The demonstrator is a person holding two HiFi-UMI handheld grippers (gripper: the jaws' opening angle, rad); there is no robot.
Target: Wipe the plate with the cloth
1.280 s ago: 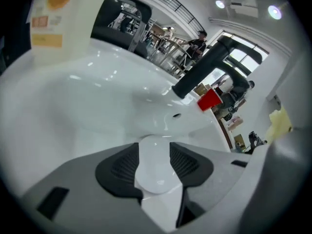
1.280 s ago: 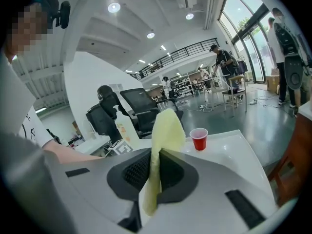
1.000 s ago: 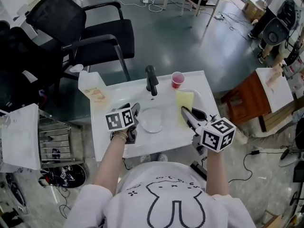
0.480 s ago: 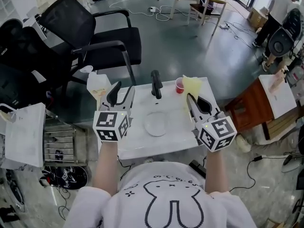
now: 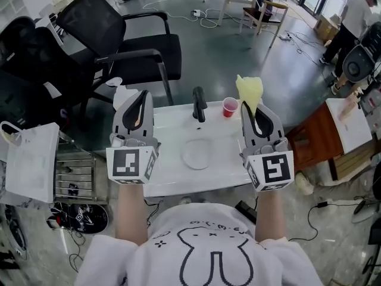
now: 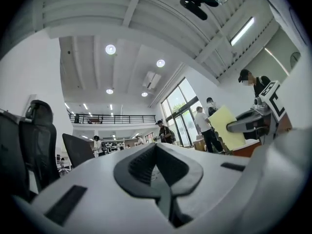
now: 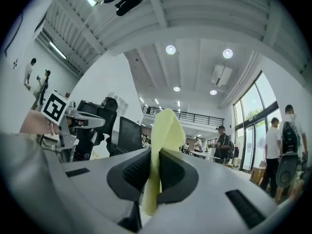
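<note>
A round clear plate [image 5: 196,154] lies in the basin of the white sink counter [image 5: 172,174]. Both grippers are raised above the counter and point roughly level, away from me. My right gripper [image 5: 252,107] is shut on a pale yellow cloth [image 5: 249,90], which stands up from between its jaws; the right gripper view shows the cloth [image 7: 164,128] pinched between the pads. My left gripper [image 5: 140,99] has just been closing; its jaws [image 6: 157,152] now meet with nothing between them. The plate is hidden in both gripper views.
A black faucet [image 5: 199,104] and a red cup [image 5: 230,106] stand at the back of the counter, a white bottle [image 5: 122,93] at its left. Black office chairs [image 5: 107,37] stand beyond, a wooden table [image 5: 318,137] at the right, a white bag [image 5: 30,162] at the left.
Both grippers rose from the counter and tipped up to level. The yellow cloth came up off the counter in the right gripper. The left jaws went from open to shut.
</note>
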